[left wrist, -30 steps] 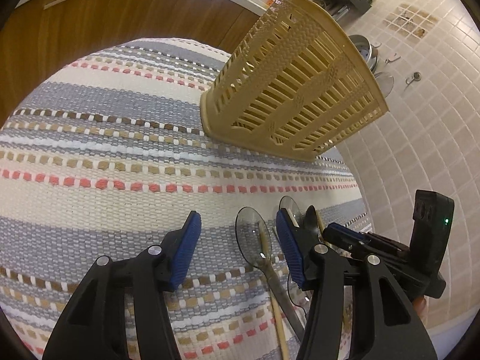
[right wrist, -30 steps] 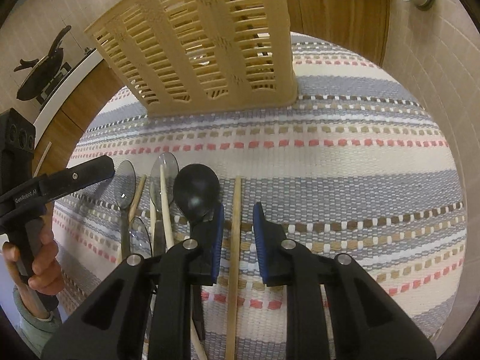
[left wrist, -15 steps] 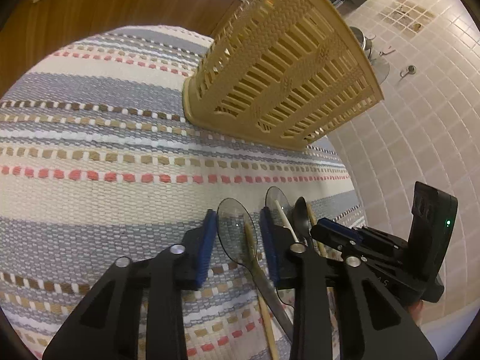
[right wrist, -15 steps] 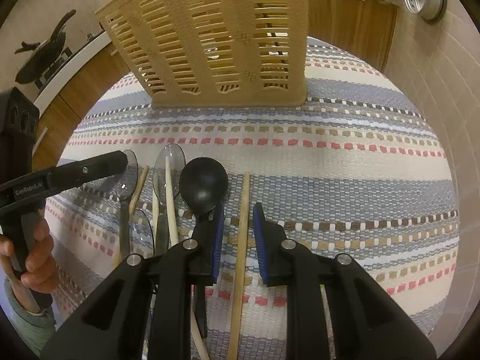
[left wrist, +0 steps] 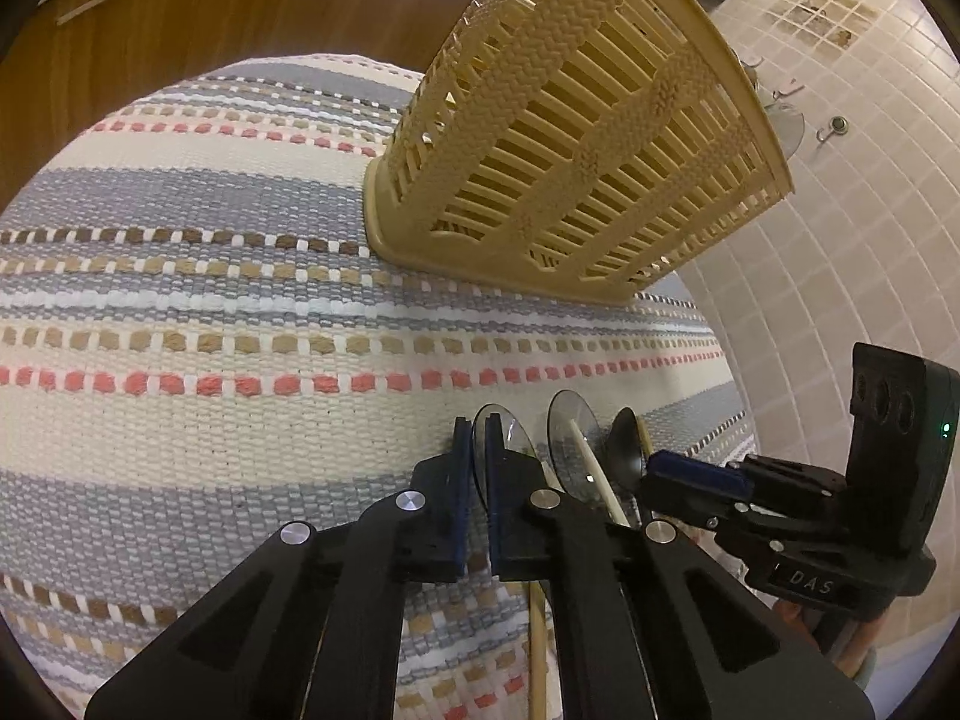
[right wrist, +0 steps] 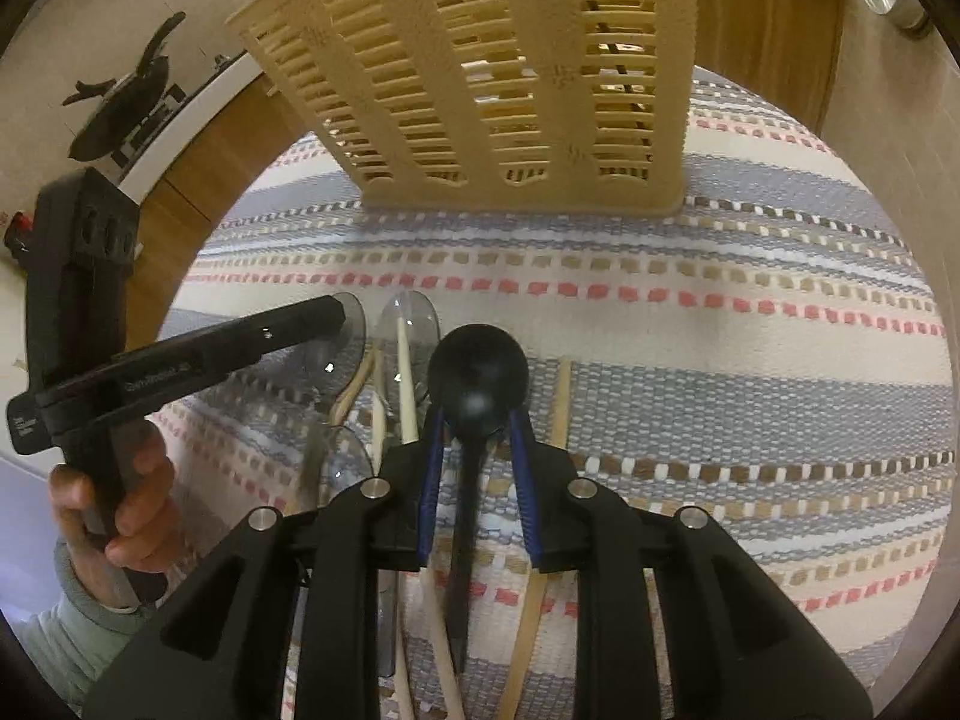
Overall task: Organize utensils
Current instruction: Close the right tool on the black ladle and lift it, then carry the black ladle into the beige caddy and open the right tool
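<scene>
Between the left gripper's [left wrist: 474, 450] clamped pads sits the clear spoon [left wrist: 510, 438], flat on the striped mat [left wrist: 180, 300]. Lift it level toward the basket [left wrist: 576, 138]. Right gripper [right wrist: 477, 438] straddles the black spoon [right wrist: 478, 372], jaws opening, untouched. Tiled wall [left wrist: 840, 240] behind.

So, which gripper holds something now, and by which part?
The left gripper is shut on the clear spoon, at the edge of its bowl. The right gripper is opening around the black spoon, pads apart from it.
</scene>
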Demonstrator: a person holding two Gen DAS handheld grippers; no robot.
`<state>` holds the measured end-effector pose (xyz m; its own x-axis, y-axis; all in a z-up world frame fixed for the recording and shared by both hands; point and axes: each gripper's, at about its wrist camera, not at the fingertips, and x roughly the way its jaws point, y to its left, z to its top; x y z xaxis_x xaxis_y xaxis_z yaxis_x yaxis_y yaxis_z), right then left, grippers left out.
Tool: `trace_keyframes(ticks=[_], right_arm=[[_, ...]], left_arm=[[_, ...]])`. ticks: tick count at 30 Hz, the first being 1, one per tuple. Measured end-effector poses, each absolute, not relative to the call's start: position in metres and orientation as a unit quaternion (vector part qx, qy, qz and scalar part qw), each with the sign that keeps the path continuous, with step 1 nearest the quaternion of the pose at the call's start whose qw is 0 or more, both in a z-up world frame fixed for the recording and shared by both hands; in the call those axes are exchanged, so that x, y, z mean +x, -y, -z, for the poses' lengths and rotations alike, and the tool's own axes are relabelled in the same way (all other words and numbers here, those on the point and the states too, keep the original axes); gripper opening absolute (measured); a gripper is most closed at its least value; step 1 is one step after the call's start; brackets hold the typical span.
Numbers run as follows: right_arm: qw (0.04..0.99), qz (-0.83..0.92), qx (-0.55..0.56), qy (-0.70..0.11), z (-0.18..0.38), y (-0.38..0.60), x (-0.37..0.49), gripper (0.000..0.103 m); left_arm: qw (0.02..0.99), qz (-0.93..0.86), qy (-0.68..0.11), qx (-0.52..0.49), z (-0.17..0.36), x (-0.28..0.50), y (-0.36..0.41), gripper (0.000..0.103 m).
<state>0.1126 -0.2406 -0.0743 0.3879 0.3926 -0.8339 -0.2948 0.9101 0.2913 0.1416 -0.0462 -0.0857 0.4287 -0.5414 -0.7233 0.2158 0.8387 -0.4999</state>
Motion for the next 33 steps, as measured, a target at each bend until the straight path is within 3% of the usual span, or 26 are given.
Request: trace_keyframes(ticks=[5,16,18,19,23,29,33], right_arm=[[0.834,-0.218,0.04,-0.505,0.069,0.244,0.12,0.048],[0.832,-0.2,-0.093,-0.51,0.081,0.213,0.125,0.047],[0.828,-0.205,-0.117,-0.509,0.081,0.203,0.126,0.047],[0.826,-0.21,-0.121,-0.51,0.081,0.201,0.128,0.046],[0.823,-0.215,-0.122,-0.512,0.078,0.192,0.131,0.017],[0.837,-0.206,-0.107,-0.495,0.073,0.19,0.128,0.003],[0.852,-0.195,-0.118,-0.471,0.067,0.189,0.119,0.003]], left_arm=[[0.829,0.238,-0.48,-0.163,0.083,0.142,0.042,0.001],[0.824,0.267,-0.482,-0.13,0.083,0.144,0.044,0.003],[0.824,0.267,-0.483,-0.13,0.083,0.144,0.045,0.007],[0.824,0.268,-0.482,-0.13,0.084,0.144,0.051,0.009],[0.827,0.265,-0.481,-0.122,0.085,0.146,0.057,0.009],[0.833,0.259,-0.478,-0.108,0.084,0.146,0.072,0.005],[0.835,0.264,-0.469,-0.115,0.086,0.145,0.07,0.001]])
